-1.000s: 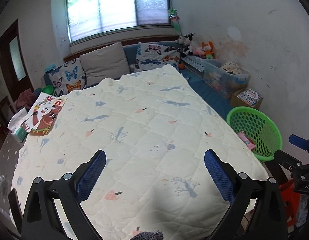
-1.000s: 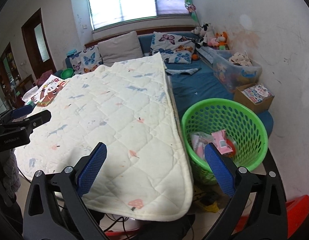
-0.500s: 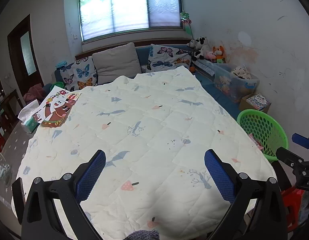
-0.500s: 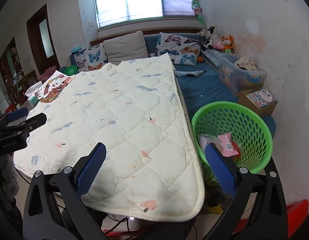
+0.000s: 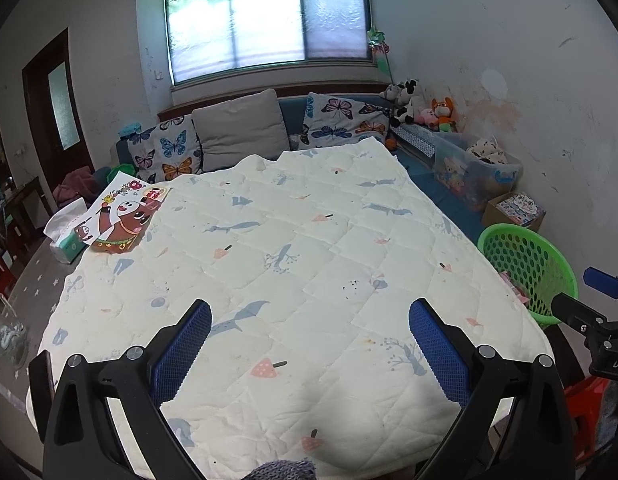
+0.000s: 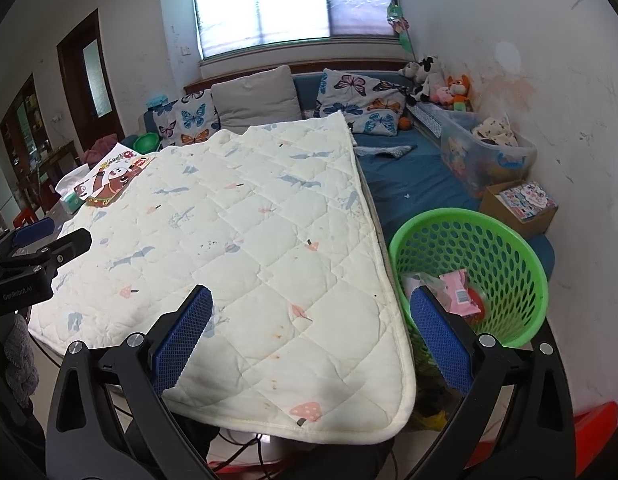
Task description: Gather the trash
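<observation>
A green mesh basket (image 6: 505,240) stands on the floor right of the quilt-covered table (image 6: 245,240); inside lie pink wrappers (image 6: 459,292) and clear plastic. The basket (image 5: 529,256) also shows at the right of the left wrist view. My left gripper (image 5: 309,340) hovers open above the near end of the quilt (image 5: 301,264), nothing between its blue pads. My right gripper (image 6: 311,330) is open over the quilt's near right corner, its right finger in front of the basket. A cartoon picture sheet (image 5: 125,216) and a tissue pack (image 5: 69,236) lie at the table's far left.
Behind the table runs a blue sofa with butterfly cushions (image 5: 345,120) and a grey pillow (image 5: 241,128). Stuffed toys (image 6: 441,80), a clear storage bin (image 6: 485,152) and a cardboard box (image 6: 521,204) sit along the right wall. A red stool (image 6: 597,432) stands bottom right. Cables lie under the table.
Both grippers have drawn back and up from the table, so more of the quilt and room shows. Both stayed open and hold nothing.
</observation>
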The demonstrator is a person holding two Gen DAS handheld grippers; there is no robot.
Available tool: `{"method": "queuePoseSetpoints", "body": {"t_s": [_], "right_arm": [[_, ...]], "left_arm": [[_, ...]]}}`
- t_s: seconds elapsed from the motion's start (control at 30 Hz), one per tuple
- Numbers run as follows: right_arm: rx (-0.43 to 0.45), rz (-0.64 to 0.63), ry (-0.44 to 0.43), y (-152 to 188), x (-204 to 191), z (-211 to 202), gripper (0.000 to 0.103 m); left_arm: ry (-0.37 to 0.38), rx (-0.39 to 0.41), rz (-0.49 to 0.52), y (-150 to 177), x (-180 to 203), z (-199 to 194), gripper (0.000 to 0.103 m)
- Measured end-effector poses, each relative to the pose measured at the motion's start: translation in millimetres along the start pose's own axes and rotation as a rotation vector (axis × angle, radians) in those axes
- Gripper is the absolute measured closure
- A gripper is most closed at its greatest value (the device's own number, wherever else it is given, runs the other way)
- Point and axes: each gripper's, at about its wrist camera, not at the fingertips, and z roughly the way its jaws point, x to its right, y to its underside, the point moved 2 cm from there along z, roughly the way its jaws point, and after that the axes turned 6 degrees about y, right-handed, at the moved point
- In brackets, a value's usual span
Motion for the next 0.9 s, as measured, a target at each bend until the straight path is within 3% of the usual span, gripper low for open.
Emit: {"method": "queuePoseSetpoints", "body": {"t_s": [0.9], "right_arm": [[0.008, -0.014, -0.002, -5.3, -3.2, -0.9, 0.004]], "left_arm": [[-0.012, -0.001, -0.002, 2.2, -3.0, -2.6, 0.007]]}}
